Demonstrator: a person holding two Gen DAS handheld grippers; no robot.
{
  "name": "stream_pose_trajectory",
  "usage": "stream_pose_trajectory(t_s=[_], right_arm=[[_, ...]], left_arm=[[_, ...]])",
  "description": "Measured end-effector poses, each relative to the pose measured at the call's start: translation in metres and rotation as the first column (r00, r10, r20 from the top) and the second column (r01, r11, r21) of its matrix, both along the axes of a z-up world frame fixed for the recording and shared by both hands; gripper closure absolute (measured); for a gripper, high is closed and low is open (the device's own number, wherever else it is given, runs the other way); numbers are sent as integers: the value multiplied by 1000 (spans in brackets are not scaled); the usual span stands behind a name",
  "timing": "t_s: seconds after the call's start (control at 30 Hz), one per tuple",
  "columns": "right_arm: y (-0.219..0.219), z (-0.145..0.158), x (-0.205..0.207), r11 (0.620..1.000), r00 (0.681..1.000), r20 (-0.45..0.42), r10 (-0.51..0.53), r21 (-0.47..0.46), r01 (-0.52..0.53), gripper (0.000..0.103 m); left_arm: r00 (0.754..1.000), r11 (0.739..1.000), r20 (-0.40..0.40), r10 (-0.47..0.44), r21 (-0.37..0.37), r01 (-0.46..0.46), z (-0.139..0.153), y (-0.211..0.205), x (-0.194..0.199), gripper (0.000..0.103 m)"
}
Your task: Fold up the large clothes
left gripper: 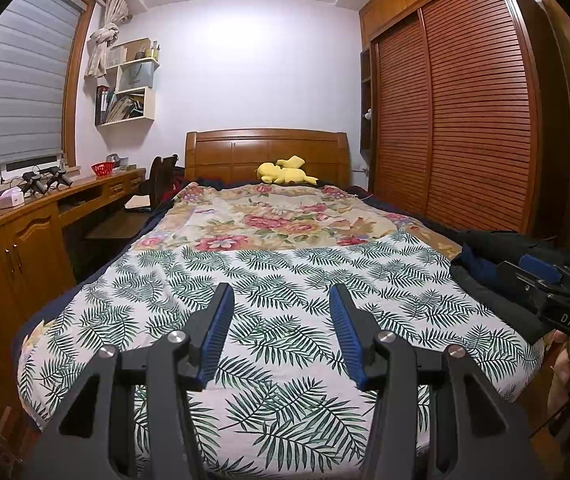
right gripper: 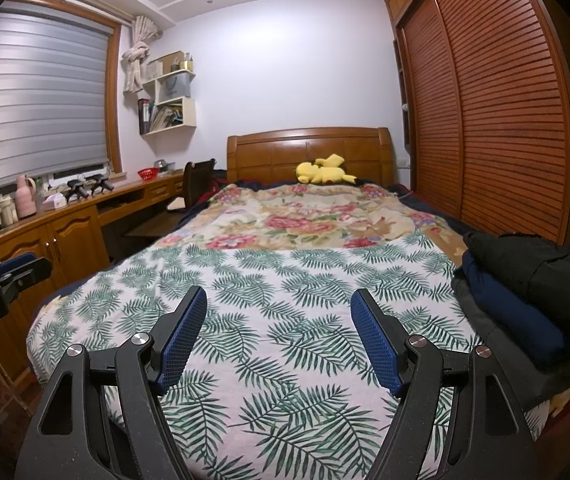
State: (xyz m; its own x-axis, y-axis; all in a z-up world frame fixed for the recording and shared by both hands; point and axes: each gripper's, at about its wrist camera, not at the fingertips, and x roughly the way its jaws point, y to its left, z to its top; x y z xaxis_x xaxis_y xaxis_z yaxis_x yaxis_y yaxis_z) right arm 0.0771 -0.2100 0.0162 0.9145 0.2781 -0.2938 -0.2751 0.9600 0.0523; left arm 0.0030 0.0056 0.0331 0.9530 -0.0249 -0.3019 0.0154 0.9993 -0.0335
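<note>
Ahead, leaf-print sheet [right gripper: 285,280] bare; dark folded clothes [right gripper: 525,300] at right edge; both grippers' jaws apart, empty.

The wooden-framed bed [right gripper: 309,148] carries a white fern-print sheet [right gripper: 285,320] over a floral quilt [right gripper: 305,220], a yellow plush toy [right gripper: 323,170] by the headboard, and stacked dark folded clothes [right gripper: 525,292] at its right edge.

A pile of dark clothes [right gripper: 525,292] lies at the bed's right edge: a black garment on top, a navy one beneath, grey fabric at the bottom, roughly folded.
</note>
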Motion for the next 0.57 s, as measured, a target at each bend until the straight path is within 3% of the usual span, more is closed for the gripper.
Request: stream_pose_trajectory(t_s=[0.57], right_arm=[[-2, 1, 2, 1000, 1000, 2, 0, -1, 0, 27]], left_arm=[[1000, 1000, 2, -1, -1, 1, 1, -2, -1, 54]])
